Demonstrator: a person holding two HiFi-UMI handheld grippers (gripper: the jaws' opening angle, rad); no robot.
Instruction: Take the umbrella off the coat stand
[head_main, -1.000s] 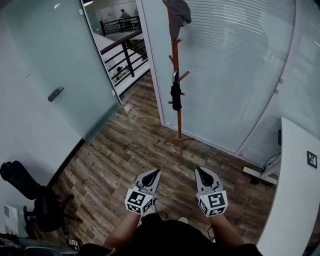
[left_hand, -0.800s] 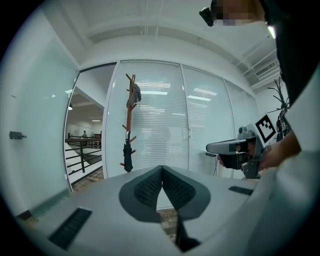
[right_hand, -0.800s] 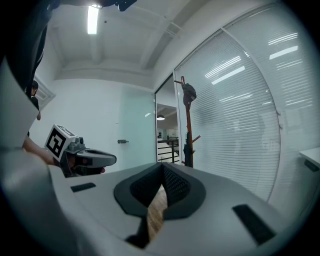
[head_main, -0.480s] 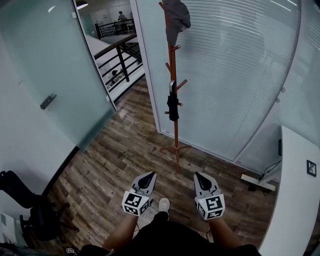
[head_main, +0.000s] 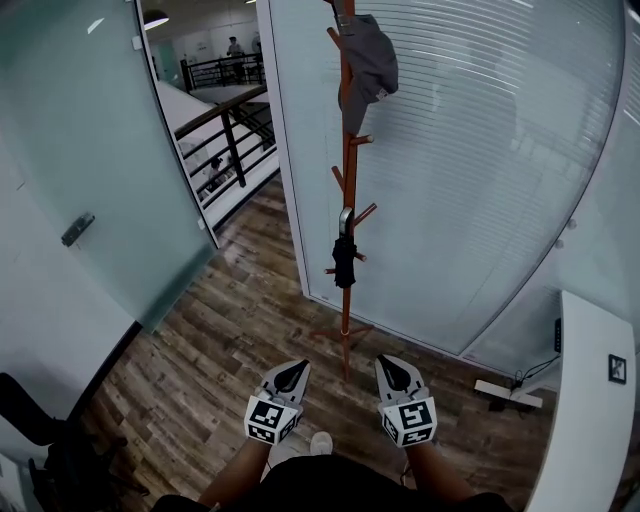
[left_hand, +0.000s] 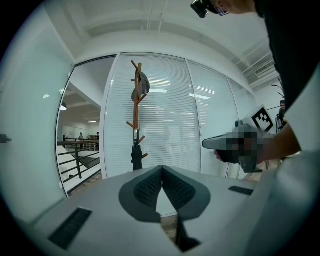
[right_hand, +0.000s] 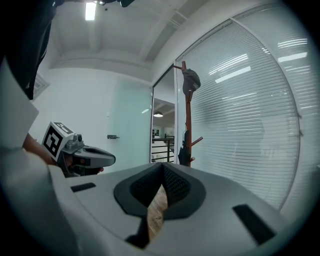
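I've closed in on the coat stand (head_main: 346, 150) over the last second. In the head view its base has slid down toward my hands, so the reach is shorter but not yet made. The folded black umbrella (head_main: 344, 262) hangs by its pale handle from a mid-height peg, at twelve o'clock from both hands, with a grey cap (head_main: 368, 60) on a peg above it. The left gripper (head_main: 291, 375) sits low at seven o'clock of the stand's base, pointing nearly level, its fingers (left_hand: 149, 189) pressed together on nothing. The right gripper (head_main: 392, 372) mirrors it at five o'clock, fingers (right_hand: 176, 186) likewise pressed together and empty, well apart from the umbrella.
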